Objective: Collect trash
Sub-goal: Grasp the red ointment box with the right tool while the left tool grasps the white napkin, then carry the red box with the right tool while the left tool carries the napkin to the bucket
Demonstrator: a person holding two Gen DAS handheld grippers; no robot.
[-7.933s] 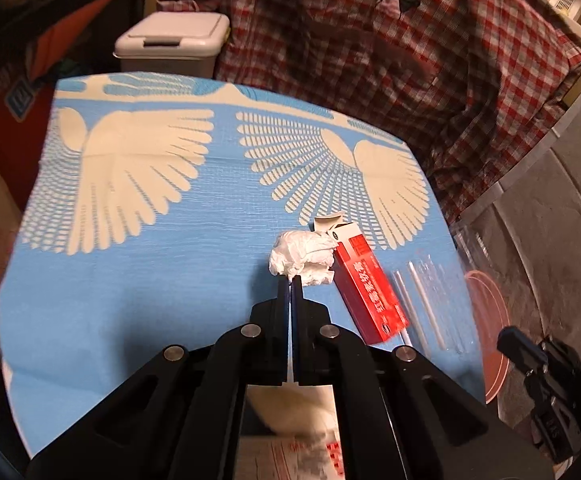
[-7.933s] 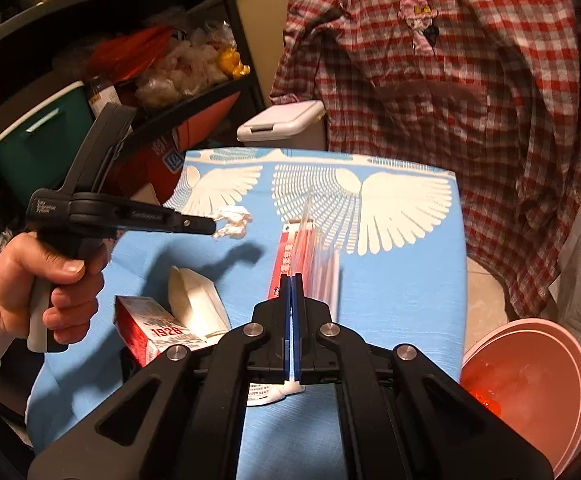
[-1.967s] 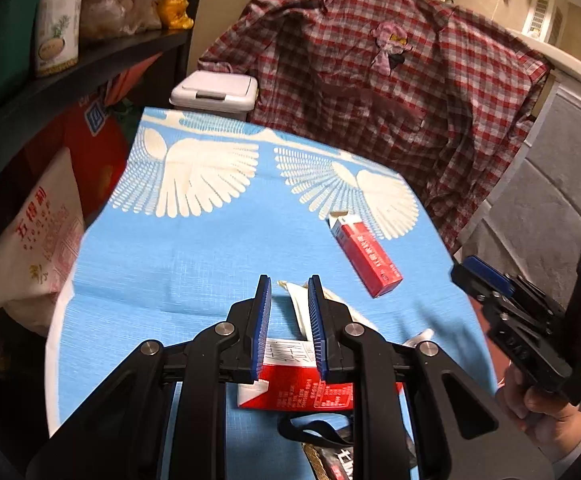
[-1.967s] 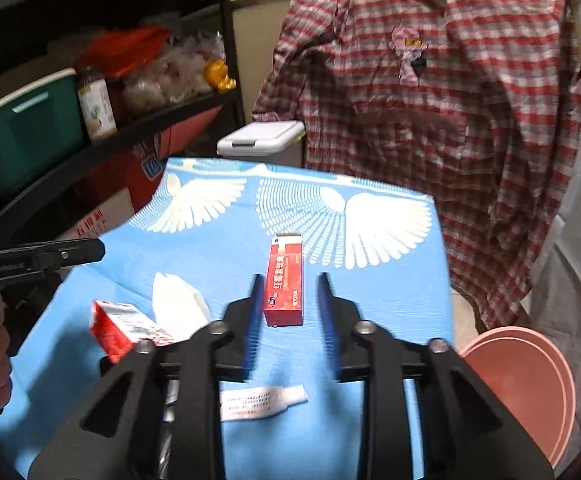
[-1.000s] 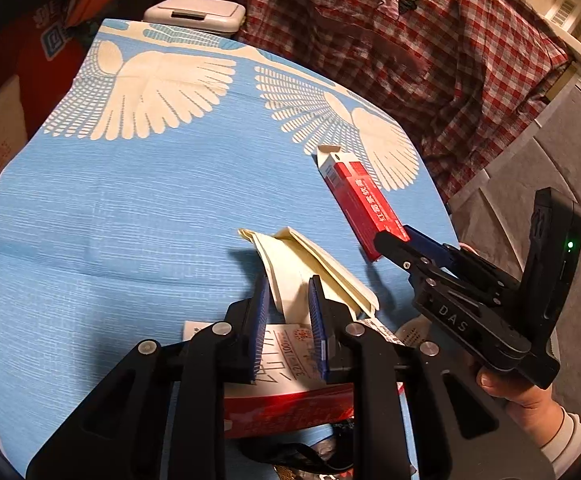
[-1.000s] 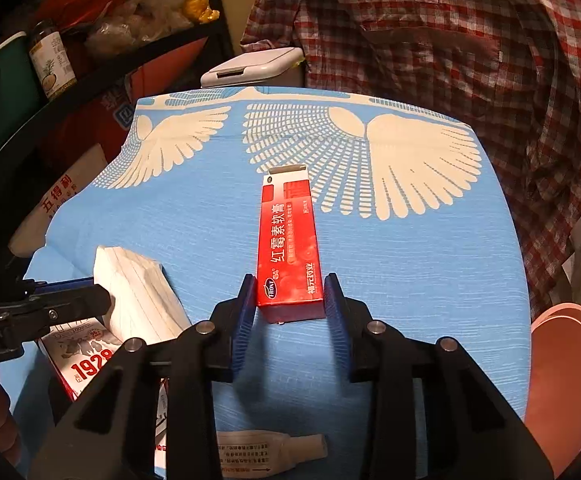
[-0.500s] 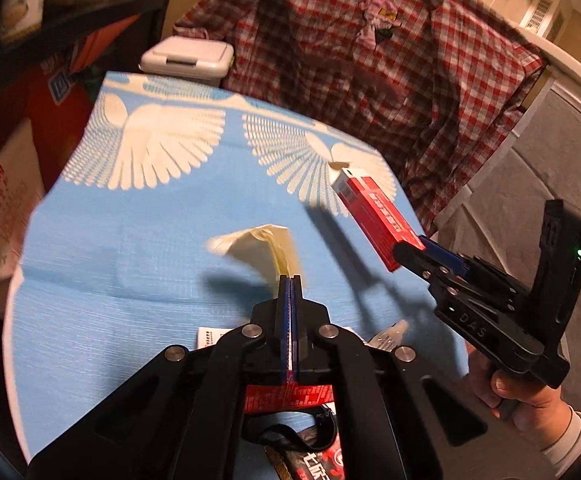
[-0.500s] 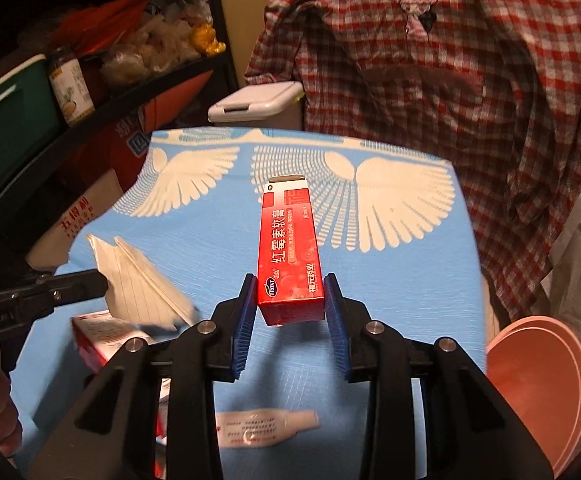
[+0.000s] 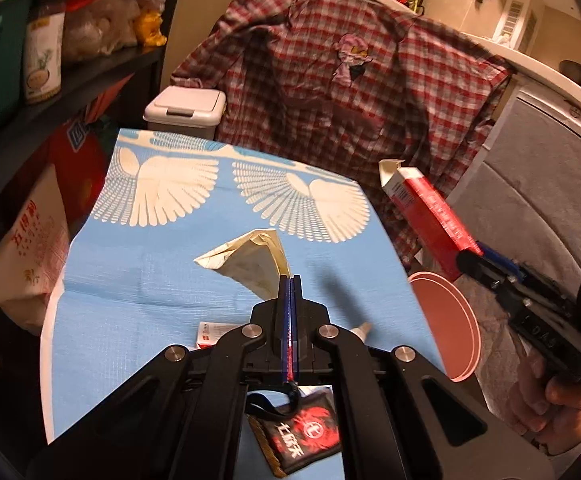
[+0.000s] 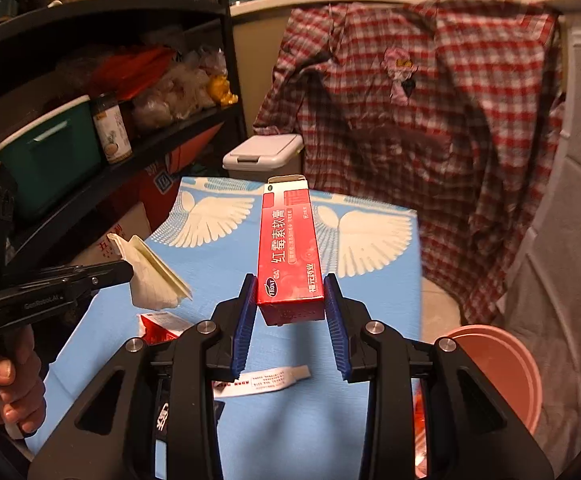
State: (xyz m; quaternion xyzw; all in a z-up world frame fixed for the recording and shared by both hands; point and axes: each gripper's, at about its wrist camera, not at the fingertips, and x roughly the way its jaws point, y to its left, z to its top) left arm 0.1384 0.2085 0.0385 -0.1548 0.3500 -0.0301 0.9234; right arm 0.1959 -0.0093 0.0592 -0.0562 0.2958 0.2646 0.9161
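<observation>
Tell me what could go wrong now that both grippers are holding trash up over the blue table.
1. The right gripper pinches only the near end of the long red box, so the box could pivot or slip out.
2. The left gripper grips the folded paper by one edge; it may tear or pull free.
3. The pink bin sits low beside the table, so a drop from this height could miss it.

**Two wrist views over one desk**

The desk [image 9: 138, 280] is seen from the near left, looking down along the left tool [image 9: 290, 280]. From the near right, the right tool [image 10: 290, 292] is looked along. Desk and checked shirt [image 10: 430, 120] are shared.
</observation>
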